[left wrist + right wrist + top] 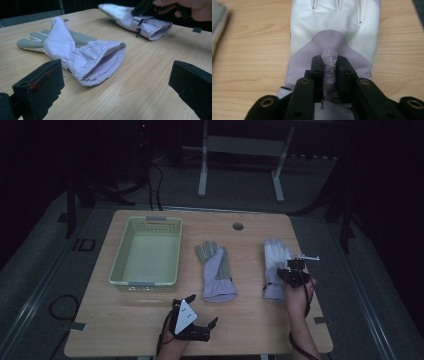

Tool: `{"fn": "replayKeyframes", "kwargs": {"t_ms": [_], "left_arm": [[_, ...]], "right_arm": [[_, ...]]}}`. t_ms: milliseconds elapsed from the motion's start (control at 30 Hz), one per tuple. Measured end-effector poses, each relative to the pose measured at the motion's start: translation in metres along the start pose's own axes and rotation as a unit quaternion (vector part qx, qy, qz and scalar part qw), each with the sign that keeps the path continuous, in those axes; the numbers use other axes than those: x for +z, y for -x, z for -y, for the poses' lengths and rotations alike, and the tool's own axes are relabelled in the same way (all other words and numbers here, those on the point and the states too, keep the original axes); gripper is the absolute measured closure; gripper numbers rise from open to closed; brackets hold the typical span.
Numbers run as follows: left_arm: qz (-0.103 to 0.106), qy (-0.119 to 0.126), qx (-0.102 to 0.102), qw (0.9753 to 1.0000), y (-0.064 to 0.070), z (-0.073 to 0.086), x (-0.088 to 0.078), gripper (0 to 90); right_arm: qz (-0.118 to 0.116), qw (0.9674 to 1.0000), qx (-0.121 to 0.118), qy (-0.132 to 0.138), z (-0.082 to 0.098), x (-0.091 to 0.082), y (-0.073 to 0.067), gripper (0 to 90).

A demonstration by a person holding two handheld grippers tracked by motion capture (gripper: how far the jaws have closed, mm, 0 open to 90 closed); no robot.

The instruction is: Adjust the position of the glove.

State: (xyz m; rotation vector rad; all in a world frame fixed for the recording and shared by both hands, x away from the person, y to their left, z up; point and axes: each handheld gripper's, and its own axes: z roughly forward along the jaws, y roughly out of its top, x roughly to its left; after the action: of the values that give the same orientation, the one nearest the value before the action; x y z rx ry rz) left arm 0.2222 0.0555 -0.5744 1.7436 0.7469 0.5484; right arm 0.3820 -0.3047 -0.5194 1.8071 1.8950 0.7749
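The right glove (274,267) lay with its long axis near-to-far, directly under the right claw (329,72), whose nearly closed jaws pinched its fabric.

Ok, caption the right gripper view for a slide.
Right gripper poised, jaws nearly closed, over the snowflake logo of a lilac-and-white glove.

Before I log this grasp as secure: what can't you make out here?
- Right gripper on the right glove: whether the pads pinch fabric; the jaws cover the contact.
- Glove logo, right gripper view: partly hidden by the jaws.
- Right glove's fingertips: cut off by the top edge.
- Basket interior, high view: too dim.
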Motion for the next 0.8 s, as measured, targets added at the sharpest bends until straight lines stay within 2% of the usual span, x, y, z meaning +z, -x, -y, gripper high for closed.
{"fn": "replayKeyframes", "kwargs": {"t_ms": [167, 333, 433, 600, 633, 733, 800], "left_arm": [[0.003, 0.001, -0.001, 1.0, 0.0, 0.0, 0.0, 0.0], [0.001, 0.001, 0.002, 1.0, 0.0, 0.0, 0.0, 0.0], [0.002, 0.001, 0.002, 1.0, 0.0, 0.0, 0.0, 0.0], [0.003, 0.0, 0.002, 1.0, 0.0, 0.0, 0.0, 0.0], [0.003, 0.001, 0.002, 1.0, 0.0, 0.0, 0.001, 0.0], [0.003, 0.0, 0.004, 1.0, 0.001, 0.0, 0.001, 0.0], [0.003, 0.0, 0.003, 1.0, 0.0, 0.0, 0.001, 0.0]], "right_arm": [[-0.003, 1.0, -0.001, -0.005, 0.003, 0.01, 0.002, 72.7], [-0.005, 0.9998, -0.015, -0.007, 0.0, 0.008, 0.002, 63.8], [-0.015, 0.999, -0.04, 0.011, -0.006, -0.002, 0.004, 59.0], [-0.045, 0.9937, -0.094, 0.041, -0.019, -0.022, 0.013, 50.0], [-0.045, 0.9924, -0.106, 0.042, -0.021, -0.024, 0.014, 48.2], [-0.066, 0.9879, -0.137, 0.027, -0.027, -0.027, 0.019, 46.9], [-0.087, 0.9843, -0.153, 0.005, -0.029, -0.025, 0.022, 46.4]]}}
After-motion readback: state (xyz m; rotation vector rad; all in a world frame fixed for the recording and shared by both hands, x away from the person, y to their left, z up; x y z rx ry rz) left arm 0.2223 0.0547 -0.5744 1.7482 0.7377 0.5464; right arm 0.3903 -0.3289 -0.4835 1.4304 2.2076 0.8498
